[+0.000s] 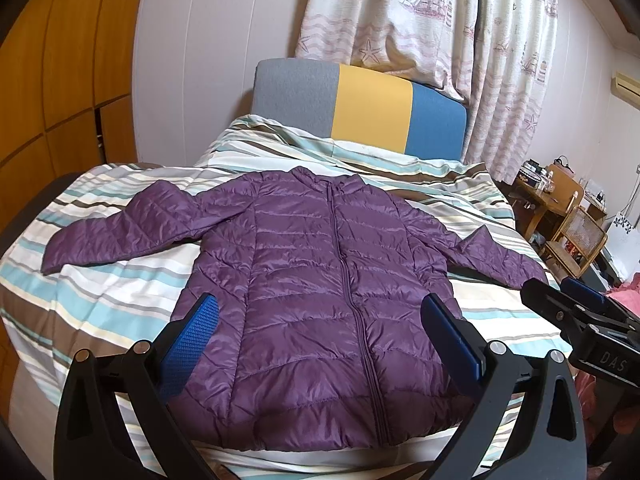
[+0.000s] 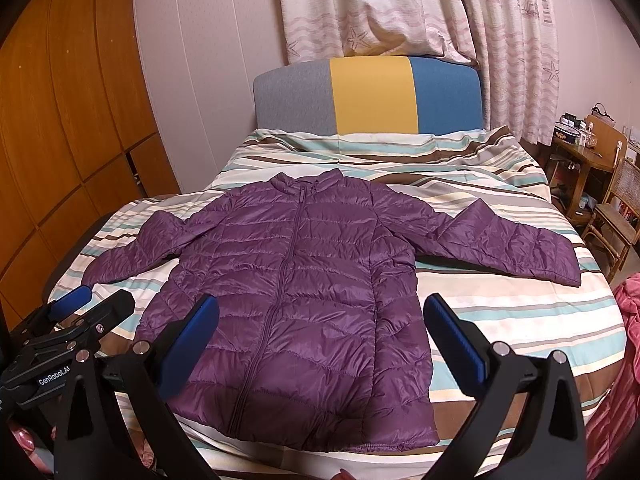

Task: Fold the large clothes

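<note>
- My left claw (image 1: 320,320) and right claw (image 2: 320,320) both hang wide apart and empty, above the near hem.
- The purple jacket (image 1: 320,300) lies flat, zipped, just ahead of both claws on the striped bed (image 1: 100,300), sleeves spread outward.
- I'd pinch each cuff first; the far-right cuff probably sits near the bed edge.
- Fold the sleeves inward and smooth out the puffy air.

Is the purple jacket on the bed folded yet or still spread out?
Spread out. The purple jacket lies flat, front up and zipped, on the striped bedding, both sleeves extended sideways, nothing folded over.
</note>
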{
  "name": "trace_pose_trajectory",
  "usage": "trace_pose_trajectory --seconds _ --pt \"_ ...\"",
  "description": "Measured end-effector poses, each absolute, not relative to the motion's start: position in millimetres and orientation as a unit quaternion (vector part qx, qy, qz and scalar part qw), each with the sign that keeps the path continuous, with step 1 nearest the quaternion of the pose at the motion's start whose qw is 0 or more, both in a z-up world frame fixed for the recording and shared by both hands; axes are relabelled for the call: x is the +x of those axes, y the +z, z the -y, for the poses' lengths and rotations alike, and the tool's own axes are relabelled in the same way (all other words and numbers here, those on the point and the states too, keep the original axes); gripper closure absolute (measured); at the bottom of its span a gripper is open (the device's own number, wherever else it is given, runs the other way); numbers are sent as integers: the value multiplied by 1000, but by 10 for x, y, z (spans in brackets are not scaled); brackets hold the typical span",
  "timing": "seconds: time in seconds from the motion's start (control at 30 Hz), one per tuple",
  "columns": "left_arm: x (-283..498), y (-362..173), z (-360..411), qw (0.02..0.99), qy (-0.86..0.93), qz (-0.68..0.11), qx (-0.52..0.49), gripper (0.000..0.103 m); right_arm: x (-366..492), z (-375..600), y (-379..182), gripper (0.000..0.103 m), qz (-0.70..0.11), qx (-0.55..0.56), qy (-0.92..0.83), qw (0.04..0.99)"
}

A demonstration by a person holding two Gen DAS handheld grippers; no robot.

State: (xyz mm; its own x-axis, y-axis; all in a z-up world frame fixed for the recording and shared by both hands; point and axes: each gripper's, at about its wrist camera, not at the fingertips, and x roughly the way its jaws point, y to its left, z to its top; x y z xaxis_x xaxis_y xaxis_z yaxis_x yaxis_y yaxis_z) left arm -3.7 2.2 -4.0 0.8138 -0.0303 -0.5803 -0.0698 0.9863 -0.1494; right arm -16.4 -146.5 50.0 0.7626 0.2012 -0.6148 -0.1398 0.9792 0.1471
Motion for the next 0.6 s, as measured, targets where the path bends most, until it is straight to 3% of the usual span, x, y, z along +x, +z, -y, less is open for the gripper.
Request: trace_pose_trajectory --seconds 0.6 --pt "-45 -68 -14 948 9 -307 -84 3 -175 1474 501 2 -338 47 90 936"
